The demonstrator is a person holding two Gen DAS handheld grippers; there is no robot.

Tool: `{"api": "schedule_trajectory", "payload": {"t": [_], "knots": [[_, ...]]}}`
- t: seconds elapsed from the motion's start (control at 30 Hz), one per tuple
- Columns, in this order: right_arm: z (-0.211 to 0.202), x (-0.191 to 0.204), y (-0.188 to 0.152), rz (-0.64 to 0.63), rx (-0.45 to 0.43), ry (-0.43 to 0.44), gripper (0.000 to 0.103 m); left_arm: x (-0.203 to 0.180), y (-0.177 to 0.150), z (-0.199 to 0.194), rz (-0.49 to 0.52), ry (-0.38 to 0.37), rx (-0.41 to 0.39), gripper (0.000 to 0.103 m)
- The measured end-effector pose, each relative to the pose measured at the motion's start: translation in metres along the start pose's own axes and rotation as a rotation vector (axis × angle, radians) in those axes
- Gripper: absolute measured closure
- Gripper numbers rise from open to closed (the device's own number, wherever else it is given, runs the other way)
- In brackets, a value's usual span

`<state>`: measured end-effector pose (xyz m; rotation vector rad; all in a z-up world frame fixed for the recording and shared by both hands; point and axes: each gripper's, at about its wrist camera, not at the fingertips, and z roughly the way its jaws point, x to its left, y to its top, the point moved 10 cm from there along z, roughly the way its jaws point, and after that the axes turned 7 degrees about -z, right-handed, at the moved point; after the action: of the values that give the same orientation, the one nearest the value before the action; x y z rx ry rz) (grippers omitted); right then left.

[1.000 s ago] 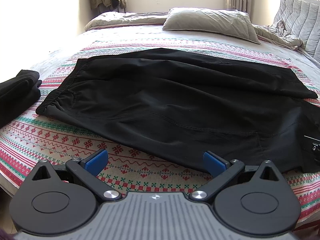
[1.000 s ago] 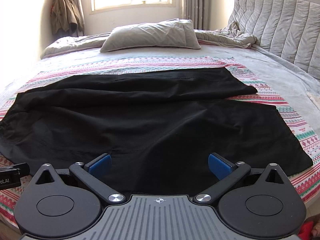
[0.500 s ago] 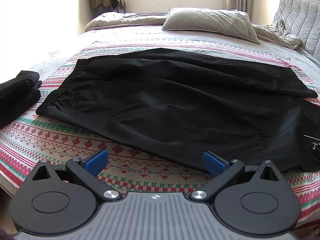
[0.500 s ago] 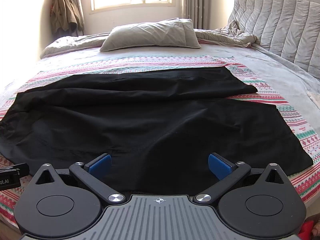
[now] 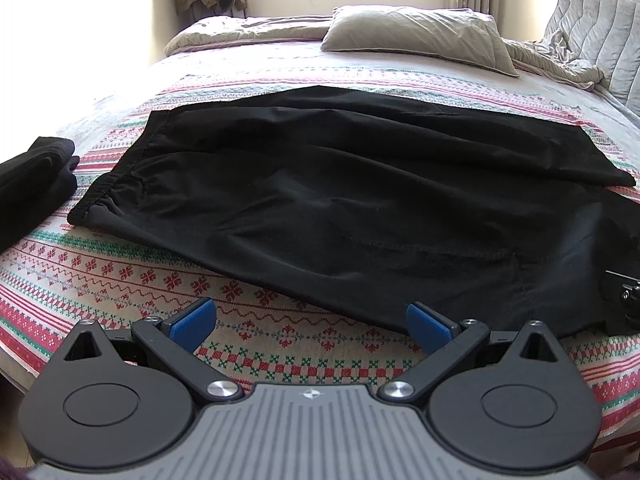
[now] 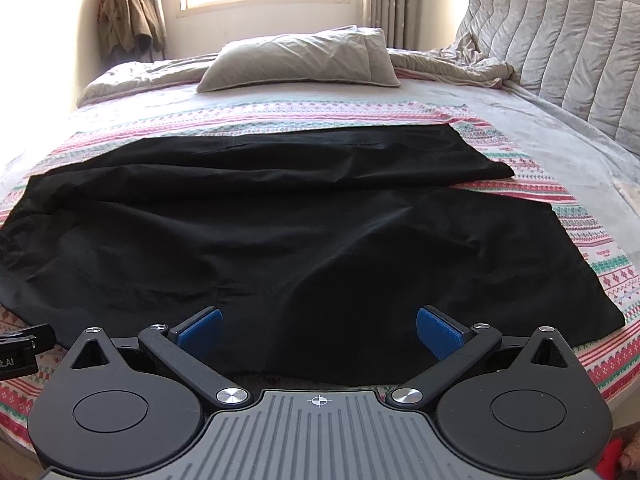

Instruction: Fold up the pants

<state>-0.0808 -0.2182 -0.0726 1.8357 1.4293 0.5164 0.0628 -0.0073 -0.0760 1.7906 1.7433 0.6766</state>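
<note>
Black pants (image 5: 340, 200) lie spread flat across the patterned bedspread (image 5: 100, 272), waistband at the left, legs running right. In the right wrist view the pants (image 6: 280, 232) fill the middle, the two leg ends at the right. My left gripper (image 5: 310, 324) is open and empty, just short of the pants' near edge over the bedspread. My right gripper (image 6: 318, 330) is open and empty, its blue pads (image 6: 434, 330) over the near edge of the front leg. The right gripper's body shows at the left wrist view's right edge (image 5: 624, 300).
A folded black garment (image 5: 32, 184) lies at the bed's left edge. A grey pillow (image 6: 296, 60) and rumpled grey quilt (image 6: 460, 60) lie at the far side. A padded headboard (image 6: 560, 48) stands on the right. A jacket (image 6: 128, 20) hangs by the window.
</note>
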Motion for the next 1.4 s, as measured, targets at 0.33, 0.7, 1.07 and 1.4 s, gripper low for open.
{"api": "schedule_trajectory", "payload": {"t": [0.33, 0.7, 1.07, 1.4], "knots": [[0.002, 0.001, -0.001, -0.007, 0.017, 0.0, 0.0, 0.0, -0.002, 0.001, 0.003, 0.002, 0.006, 0.0], [0.004, 0.0, -0.001, -0.011, 0.024, -0.015, 0.0, 0.004, 0.004, -0.001, 0.011, 0.031, -0.061, 0.0], [0.01, -0.019, 0.003, -0.041, 0.0, -0.059, 0.0, 0.024, 0.013, 0.018, -0.013, -0.117, 0.036, 0.0], [0.026, -0.082, -0.002, 0.001, 0.097, 0.021, 0.0, 0.124, 0.025, 0.049, -0.203, -0.123, 0.097, 0.001]]}}
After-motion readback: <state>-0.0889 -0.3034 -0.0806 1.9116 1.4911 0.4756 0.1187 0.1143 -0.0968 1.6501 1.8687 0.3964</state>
